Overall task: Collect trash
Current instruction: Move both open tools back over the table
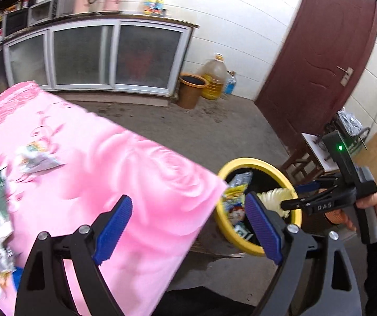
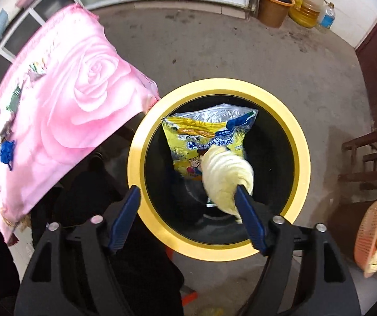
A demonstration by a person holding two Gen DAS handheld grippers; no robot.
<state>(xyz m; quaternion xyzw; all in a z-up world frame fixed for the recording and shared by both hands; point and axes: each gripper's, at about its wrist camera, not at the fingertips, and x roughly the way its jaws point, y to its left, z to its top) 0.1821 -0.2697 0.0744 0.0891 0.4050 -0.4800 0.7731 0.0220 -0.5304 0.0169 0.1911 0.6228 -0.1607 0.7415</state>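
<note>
My left gripper is open with nothing between its fingers, over the near edge of the pink rose-print table. Several wrappers lie on the cloth to its left. My right gripper points down into the yellow-rimmed black bin and is open. A pale yellow leafy scrap, blurred, hangs against the right finger only. Below it a yellow snack bag lies in the bin. In the left wrist view the right gripper hovers over the bin, held by a hand.
The bin stands on the concrete floor by the table's corner. A brown bucket, an oil jug and a dark red door line the far wall. A wooden stool and a pink basket are to the right.
</note>
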